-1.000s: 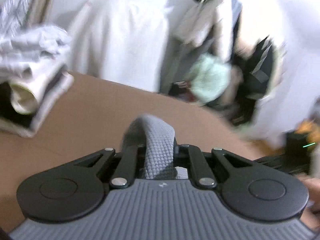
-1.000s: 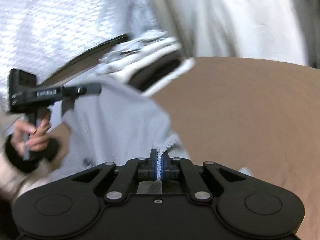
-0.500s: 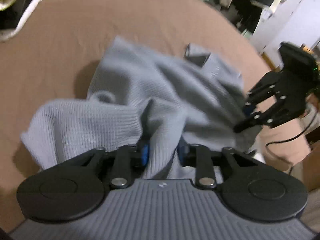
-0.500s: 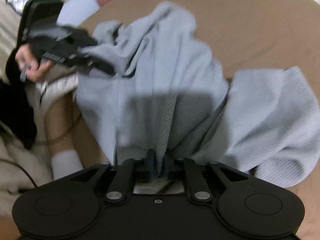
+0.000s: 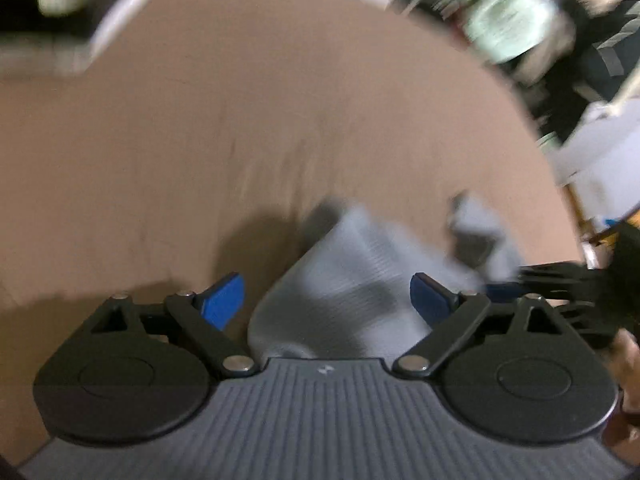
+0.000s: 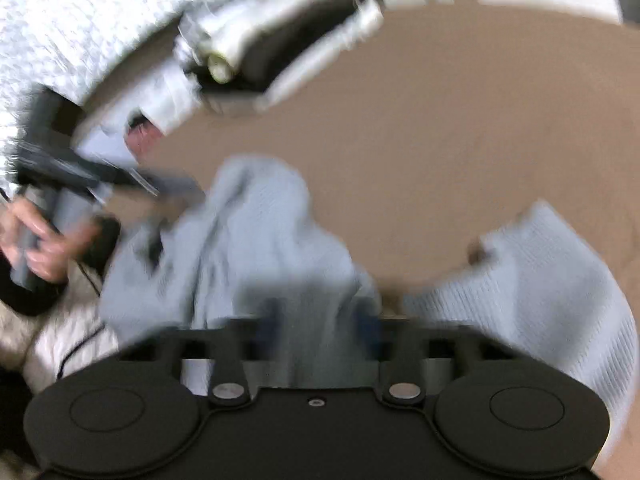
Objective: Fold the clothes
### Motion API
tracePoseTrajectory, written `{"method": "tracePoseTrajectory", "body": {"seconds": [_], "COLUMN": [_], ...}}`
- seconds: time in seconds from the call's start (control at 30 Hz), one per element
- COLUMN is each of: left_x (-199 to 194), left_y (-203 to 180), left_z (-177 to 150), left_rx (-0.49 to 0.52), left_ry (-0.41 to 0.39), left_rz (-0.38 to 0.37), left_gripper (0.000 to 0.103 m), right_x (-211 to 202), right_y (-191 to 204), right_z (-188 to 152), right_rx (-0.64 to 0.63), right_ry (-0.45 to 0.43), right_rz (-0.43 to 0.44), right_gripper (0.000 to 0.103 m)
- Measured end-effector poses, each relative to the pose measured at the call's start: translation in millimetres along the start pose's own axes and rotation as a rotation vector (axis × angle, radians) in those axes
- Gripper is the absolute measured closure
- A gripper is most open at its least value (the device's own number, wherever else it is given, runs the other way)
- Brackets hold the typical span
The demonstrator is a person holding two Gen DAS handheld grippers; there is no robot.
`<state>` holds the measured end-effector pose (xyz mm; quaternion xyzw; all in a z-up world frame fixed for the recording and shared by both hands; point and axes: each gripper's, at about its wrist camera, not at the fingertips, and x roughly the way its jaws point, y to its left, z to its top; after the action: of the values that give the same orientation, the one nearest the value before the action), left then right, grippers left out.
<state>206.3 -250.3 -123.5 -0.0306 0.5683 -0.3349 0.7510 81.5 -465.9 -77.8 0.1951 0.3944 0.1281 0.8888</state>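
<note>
Lying crumpled on the brown bed (image 5: 240, 128), the grey knit garment (image 5: 352, 280) sits between the left gripper's (image 5: 326, 300) spread, just-opened fingers, untouched; the right gripper's (image 6: 316, 320) blurred fingers have just closed on its cloth; folded clothes (image 6: 280, 52) lie beyond.

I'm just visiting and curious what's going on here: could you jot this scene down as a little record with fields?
activity: folding clothes
surface: brown sheet
garment: grey sweater, crumpled on the sheet
left claw: open, has just been opening; sweater lies between its jaws, not gripped
right claw: blurred; sweater at its jaws, grip unclear
background: clothes pile at the sheet's far edge
</note>
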Motion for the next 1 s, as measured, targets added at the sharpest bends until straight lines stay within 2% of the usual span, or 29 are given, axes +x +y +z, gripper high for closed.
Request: {"method": "tracePoseTrajectory", "body": {"seconds": [0.03, 0.07, 0.1, 0.13, 0.23, 0.3, 0.37, 0.43, 0.53, 0.6, 0.63, 0.7, 0.77, 0.83, 0.87, 0.9, 0.97, 1.0], "left_x": [3, 1, -2, -10, -32, -33, -26, -24, -22, -22, -22, -21, -25, -21, -19, -20, -22, -24], "left_y": [3, 3, 3, 2, 1, 2, 1, 0, -2, -6, -7, -10, -12, -14, -15, -17, -21, -23], "left_z": [-11, -18, -24, -27, -34, -37, -39, -39, -43, -47, -49, -52, -54, -57, -59, -60, -62, -62], "left_rx": [-0.015, -0.013, -0.009, 0.004, 0.049, 0.079, 0.112, 0.130, 0.135, 0.130, 0.127, 0.125, 0.139, 0.163, 0.174, 0.190, 0.219, 0.231], "left_ry": [-0.007, -0.023, -0.039, -0.067, -0.149, -0.153, -0.138, -0.126, -0.110, -0.106, -0.103, -0.101, -0.104, -0.108, -0.110, -0.112, -0.123, -0.134], "left_rz": [-0.008, -0.040, -0.075, -0.089, -0.119, -0.146, -0.135, -0.099, -0.072, -0.065, -0.062, -0.056, -0.046, -0.030, -0.022, -0.016, -0.006, 0.000], "left_gripper": [0.058, 0.066, 0.084, 0.088, 0.088, 0.088, 0.086, 0.082, 0.070, 0.067, 0.064, 0.064, 0.064, 0.068, 0.073, 0.082, 0.088, 0.090], "right_x": [2, 2, 3, 3, 8, 12, 15, 14, 3, -4, -6, -10, -7, -6, -8, -10, -10, -4], "right_y": [8, 18, 28, 36, 55, 67, 70, 63, 41, 29, 26, 23, 31, 44, 46, 45, 43, 41], "right_z": [-1, -3, -5, -9, -23, -35, -40, -35, -25, -20, -18, -18, -22, -27, -29, -31, -36, -39], "right_rx": [-0.043, -0.100, -0.148, -0.179, -0.228, -0.270, -0.283, -0.224, -0.075, 0.008, 0.033, 0.058, 0.029, -0.037, -0.061, -0.068, -0.073, -0.063], "right_ry": [-0.012, 0.002, 0.027, 0.060, 0.182, 0.255, 0.276, 0.268, 0.212, 0.183, 0.177, 0.184, 0.238, 0.257, 0.244, 0.227, 0.200, 0.194], "right_rz": [0.032, 0.062, 0.088, 0.121, 0.233, 0.247, 0.190, 0.147, 0.100, 0.062, 0.042, 0.012, 0.001, -0.045, -0.076, -0.104, -0.151, -0.162], "right_gripper": [0.096, 0.096, 0.096, 0.096, 0.096, 0.096, 0.094, 0.092, 0.082, 0.063, 0.059, 0.050, 0.050, 0.045, 0.036, 0.027, 0.018, 0.019]}}
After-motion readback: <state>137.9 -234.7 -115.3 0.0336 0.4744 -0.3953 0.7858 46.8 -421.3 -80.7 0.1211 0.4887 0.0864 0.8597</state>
